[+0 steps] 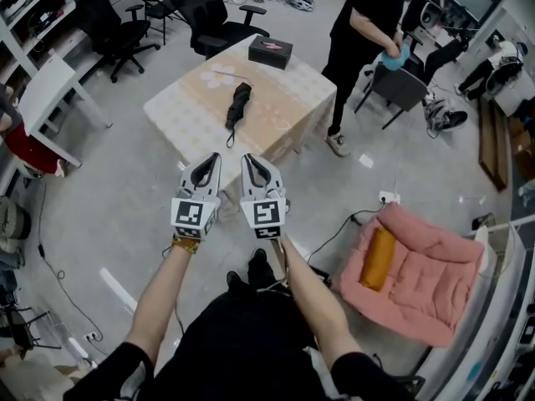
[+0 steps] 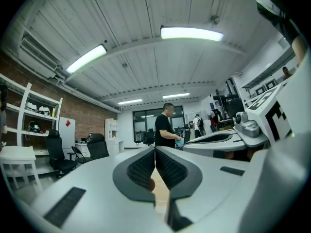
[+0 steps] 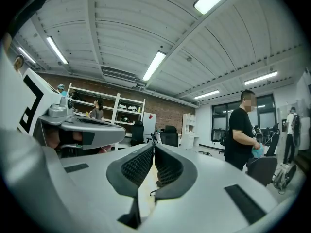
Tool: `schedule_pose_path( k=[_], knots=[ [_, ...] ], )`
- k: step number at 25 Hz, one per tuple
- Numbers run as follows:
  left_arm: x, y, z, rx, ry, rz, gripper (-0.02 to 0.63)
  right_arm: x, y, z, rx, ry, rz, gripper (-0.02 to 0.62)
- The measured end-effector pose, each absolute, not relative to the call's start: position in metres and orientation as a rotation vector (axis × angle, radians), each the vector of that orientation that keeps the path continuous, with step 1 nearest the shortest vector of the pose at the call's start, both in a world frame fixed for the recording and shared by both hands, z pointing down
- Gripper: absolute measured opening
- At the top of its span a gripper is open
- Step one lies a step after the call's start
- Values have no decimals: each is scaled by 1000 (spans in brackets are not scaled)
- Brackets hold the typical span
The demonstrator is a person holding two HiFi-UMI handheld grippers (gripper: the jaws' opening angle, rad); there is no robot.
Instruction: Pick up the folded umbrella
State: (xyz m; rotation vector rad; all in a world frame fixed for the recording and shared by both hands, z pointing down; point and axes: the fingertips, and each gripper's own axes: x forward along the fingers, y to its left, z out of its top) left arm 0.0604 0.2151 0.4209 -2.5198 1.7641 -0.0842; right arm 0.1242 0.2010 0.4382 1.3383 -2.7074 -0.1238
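Jaws of left gripper [image 1: 212, 160] and right gripper [image 1: 250, 160] pressed together, empty, well apart from umbrella [image 1: 238, 105]. Could only shove it along table [image 1: 292, 98] if not opened before contact.

The person's left forearm [image 1: 160, 295] and right forearm [image 1: 311, 295] stretch forward side by side, bare. The left gripper [image 1: 206, 172] and right gripper [image 1: 258, 170] point level, close together, each with its jaws pressed together and nothing between them.
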Motion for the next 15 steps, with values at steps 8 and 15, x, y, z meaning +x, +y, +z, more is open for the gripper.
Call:
schedule_pose_path(
  k=[8,15],
  knots=[
    [68,171,435,-2498,1806,-132,14,130,149,452,1298,-2734,-86,17],
    [54,139,452,-2495,1847,-156,14,120,113,466,1260,-2726,-43,17]
  ],
)
